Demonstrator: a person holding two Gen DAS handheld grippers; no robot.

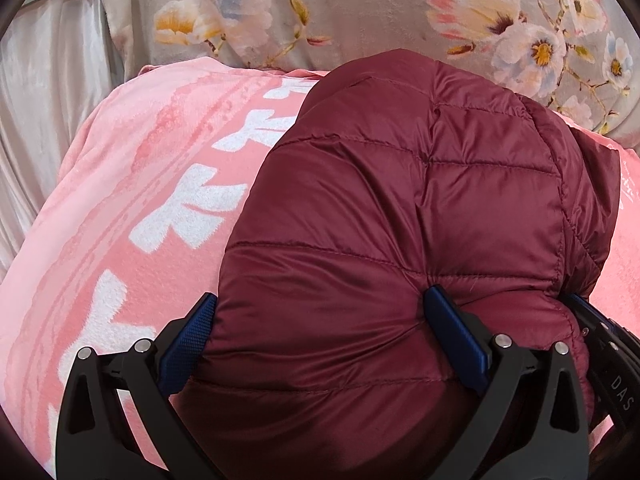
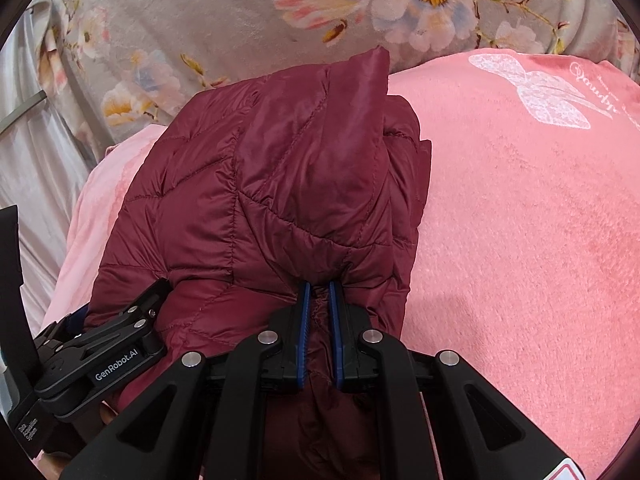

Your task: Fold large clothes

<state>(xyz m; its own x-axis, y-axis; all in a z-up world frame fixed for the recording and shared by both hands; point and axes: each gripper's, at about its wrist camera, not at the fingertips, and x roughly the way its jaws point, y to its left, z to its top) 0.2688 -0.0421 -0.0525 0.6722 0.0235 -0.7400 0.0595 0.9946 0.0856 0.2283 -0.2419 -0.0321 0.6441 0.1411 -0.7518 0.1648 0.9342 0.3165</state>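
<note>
Jacket (image 1: 400, 208), the maroon quilted one, is lying bunched on the pink blanket (image 1: 140, 200), toward its far edge by the floral bedding (image 1: 360, 8). You are gripping its near edge: your left gripper (image 1: 320, 336) is spread wide around a thick bundle, your right gripper (image 2: 319, 320) is pinching a narrow gather. You seem to be mid-fold; next, carry both grips together, keeping edges aligned.

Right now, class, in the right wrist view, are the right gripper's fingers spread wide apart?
No: the right gripper has its fingers pinched close together on a bunched fold of the maroon jacket.
</note>
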